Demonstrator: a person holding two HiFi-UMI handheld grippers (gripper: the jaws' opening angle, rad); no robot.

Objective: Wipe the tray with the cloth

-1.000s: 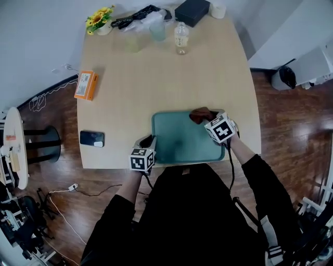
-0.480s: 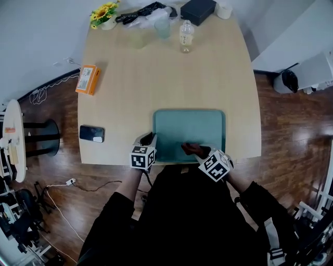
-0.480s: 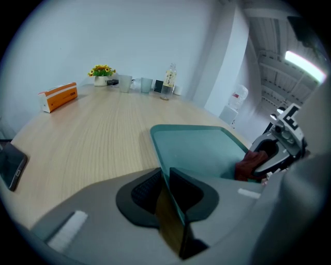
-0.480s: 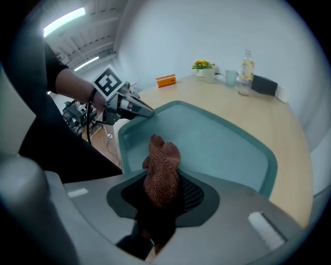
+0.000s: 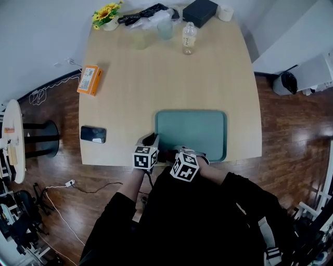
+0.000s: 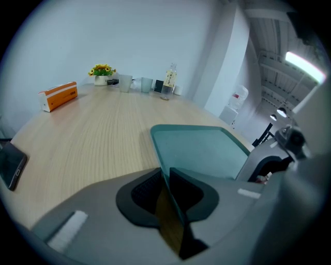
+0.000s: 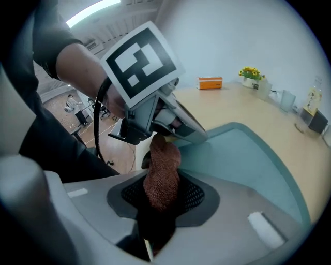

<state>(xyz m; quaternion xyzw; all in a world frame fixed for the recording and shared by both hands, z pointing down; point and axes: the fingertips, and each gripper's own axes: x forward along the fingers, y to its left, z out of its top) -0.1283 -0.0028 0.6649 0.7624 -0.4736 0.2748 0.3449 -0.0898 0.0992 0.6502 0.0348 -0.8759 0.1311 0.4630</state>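
Observation:
The teal tray [image 5: 192,132] lies at the near edge of the wooden table [image 5: 156,78]. My left gripper [image 5: 151,144] is shut on the tray's near left rim; in the left gripper view the rim [image 6: 166,171] runs edge-on between the two pads. My right gripper [image 5: 169,155] is shut on a dark reddish-brown cloth [image 7: 162,173], bunched up between its pads. It holds the cloth at the tray's near left corner [image 7: 207,150], right beside the left gripper [image 7: 165,121]. In the head view the cloth [image 5: 166,155] is only a dark patch.
A phone [image 5: 93,134] lies left of the tray and an orange box [image 5: 87,79] farther back. Along the far edge stand flowers [image 5: 106,14], cups [image 5: 165,29], a bottle [image 5: 189,37] and a black box [image 5: 200,11]. The person's body is against the table's near edge.
My right gripper has carried the cloth from the tray's far right part to its near edge, then left along it to the near left corner. The left gripper has stayed put.

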